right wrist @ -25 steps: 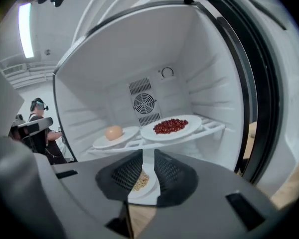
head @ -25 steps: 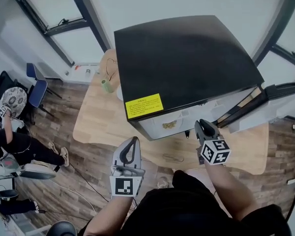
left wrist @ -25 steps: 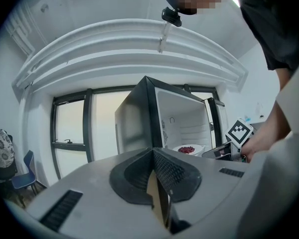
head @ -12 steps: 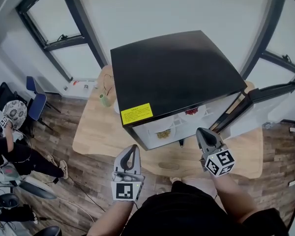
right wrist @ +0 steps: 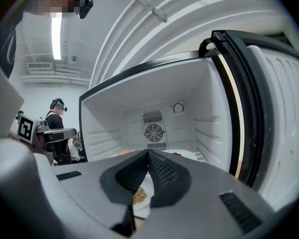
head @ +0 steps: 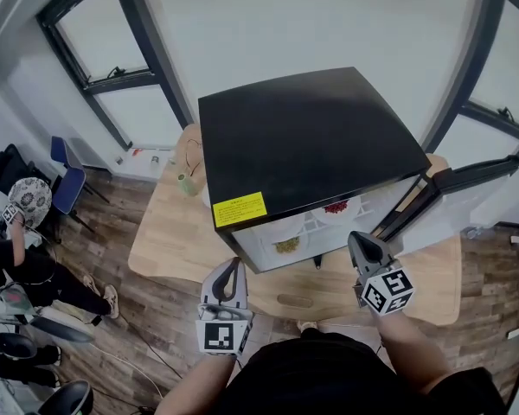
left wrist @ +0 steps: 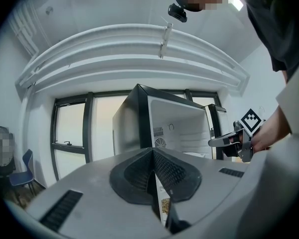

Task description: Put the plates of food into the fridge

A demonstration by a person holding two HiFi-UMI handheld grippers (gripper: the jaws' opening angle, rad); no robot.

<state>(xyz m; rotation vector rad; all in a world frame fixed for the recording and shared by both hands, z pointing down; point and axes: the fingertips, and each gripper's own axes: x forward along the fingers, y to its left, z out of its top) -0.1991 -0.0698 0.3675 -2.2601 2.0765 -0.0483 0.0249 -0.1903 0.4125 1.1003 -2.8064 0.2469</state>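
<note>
A black mini fridge (head: 311, 137) stands on a wooden table (head: 169, 232) with its door (head: 454, 188) swung open to the right. Inside, a plate of yellowish food (head: 286, 245) sits at the front and a plate of red food (head: 336, 207) further in. My right gripper (head: 361, 247) hovers in front of the opening, shut and empty. Looking along its jaws, the yellowish plate (right wrist: 139, 195) shows just past the pads. My left gripper (head: 229, 271) is held off the fridge's left front corner, shut with nothing in it. The fridge (left wrist: 139, 128) rises ahead of it.
A small green cup (head: 188, 182) stands on the table left of the fridge. A small dark object (head: 317, 260) lies on the table in front of the opening. People and a blue chair (head: 65, 180) are at the far left. Another person (right wrist: 57, 128) stands beyond the fridge.
The view has pulled back and up, so the fridge's inside and the red plate now show. Both grippers have drawn slightly away from the fridge front.
</note>
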